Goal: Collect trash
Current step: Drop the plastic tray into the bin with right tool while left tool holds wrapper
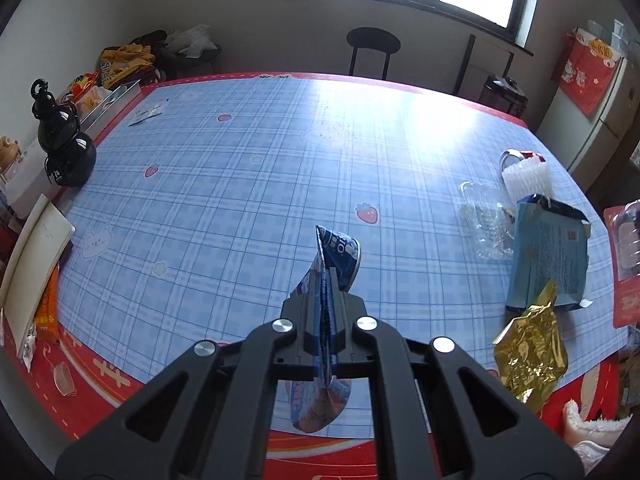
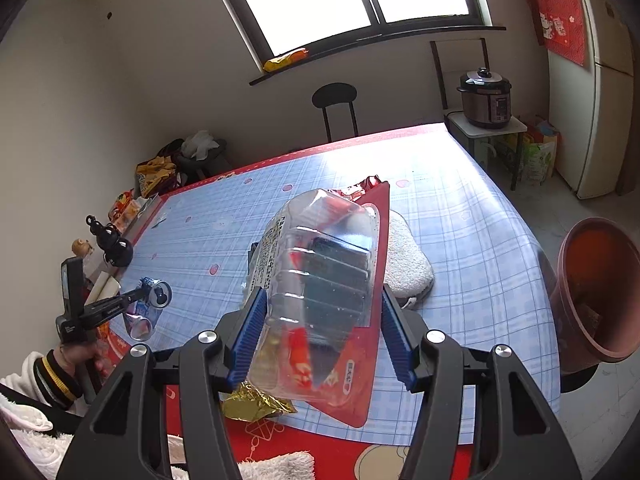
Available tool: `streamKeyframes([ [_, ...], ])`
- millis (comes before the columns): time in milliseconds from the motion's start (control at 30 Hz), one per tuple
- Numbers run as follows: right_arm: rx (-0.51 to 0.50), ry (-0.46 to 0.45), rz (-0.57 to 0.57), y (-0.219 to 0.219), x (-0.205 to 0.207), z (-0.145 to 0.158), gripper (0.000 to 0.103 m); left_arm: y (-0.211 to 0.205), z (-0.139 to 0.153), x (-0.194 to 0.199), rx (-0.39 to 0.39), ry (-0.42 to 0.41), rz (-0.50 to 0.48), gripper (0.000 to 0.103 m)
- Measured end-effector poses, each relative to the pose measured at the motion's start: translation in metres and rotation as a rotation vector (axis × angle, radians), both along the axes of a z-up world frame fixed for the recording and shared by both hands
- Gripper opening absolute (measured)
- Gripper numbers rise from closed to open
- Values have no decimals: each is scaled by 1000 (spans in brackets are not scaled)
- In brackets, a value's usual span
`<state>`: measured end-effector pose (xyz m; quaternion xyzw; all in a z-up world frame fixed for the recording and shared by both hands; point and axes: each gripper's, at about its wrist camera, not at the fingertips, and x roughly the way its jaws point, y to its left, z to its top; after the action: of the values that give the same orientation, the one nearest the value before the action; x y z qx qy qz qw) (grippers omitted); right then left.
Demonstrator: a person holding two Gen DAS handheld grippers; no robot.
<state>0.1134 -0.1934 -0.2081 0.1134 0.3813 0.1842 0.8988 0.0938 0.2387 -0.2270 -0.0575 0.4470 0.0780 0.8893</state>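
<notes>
My left gripper (image 1: 326, 304) is shut on a crushed blue and silver can (image 1: 336, 260), flattened between its pads and lifted off the blue checked tablecloth (image 1: 224, 184). The right wrist view shows that gripper (image 2: 136, 296) at the left with the can (image 2: 150, 308), a hand in a white sleeve holding it. My right gripper (image 2: 320, 324) is shut on a clear plastic blister pack (image 2: 320, 276) with a red card back, held above the table. On the table lie a blue carton (image 1: 548, 256), gold foil wrapper (image 1: 528, 352), clear plastic wrap (image 1: 484, 216) and white foam piece (image 1: 524, 176).
A brown bin (image 2: 596, 292) stands on the floor right of the table. A white fluffy cloth (image 2: 404, 260) lies under the blister pack. A black gourd ornament (image 1: 64, 140) and a white book (image 1: 36, 264) sit at the table's left edge. A black stool (image 1: 372, 48) stands behind.
</notes>
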Motion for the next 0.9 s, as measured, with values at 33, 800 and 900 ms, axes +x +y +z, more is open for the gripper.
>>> streamKeyframes([
  [33, 1, -2, 4, 0, 1, 0, 56, -2, 5, -1, -5, -12, -4, 7],
  [800, 42, -137, -177, -92, -8, 31, 56, -116, 131, 20, -94, -262, -248, 7],
  [900, 26, -155, -242, -125, -13, 37, 56, -145, 147, 26, -111, -294, -299, 7],
])
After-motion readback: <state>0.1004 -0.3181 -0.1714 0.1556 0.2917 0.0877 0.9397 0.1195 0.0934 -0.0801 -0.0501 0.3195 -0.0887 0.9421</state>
